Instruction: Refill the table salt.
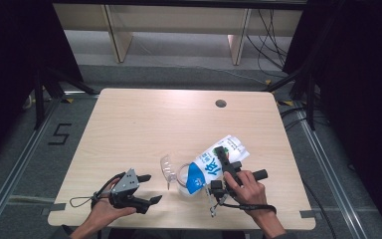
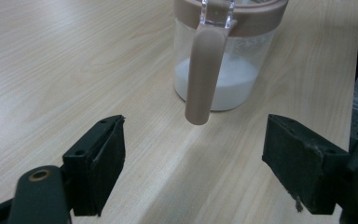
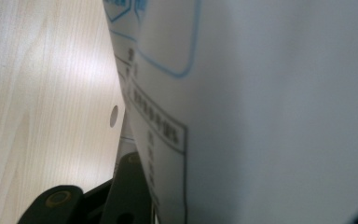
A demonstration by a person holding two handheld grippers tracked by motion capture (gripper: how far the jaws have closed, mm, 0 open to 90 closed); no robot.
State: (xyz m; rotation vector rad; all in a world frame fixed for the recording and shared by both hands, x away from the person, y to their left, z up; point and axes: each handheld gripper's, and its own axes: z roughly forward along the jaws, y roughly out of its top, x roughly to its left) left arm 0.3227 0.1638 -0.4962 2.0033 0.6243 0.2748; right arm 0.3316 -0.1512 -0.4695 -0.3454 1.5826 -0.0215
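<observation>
Two tongs: one per hand.
Right tongs [image 1: 223, 158]: pinching tilted white-and-blue milk carton [image 1: 214, 164] over clear brown-rimmed jug [image 2: 225, 51].
Left tongs [image 1: 149, 188]: spread, empty, near-left of the jug on pale wooden counter [image 1: 144, 119].

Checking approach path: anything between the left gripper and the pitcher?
No. In the left gripper view, bare table separates the open left gripper from the pitcher.

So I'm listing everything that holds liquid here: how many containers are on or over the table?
2. A clear jug with some white liquid stands near the table's front edge; a milk carton is tilted over it, clamped in the right gripper.
</observation>
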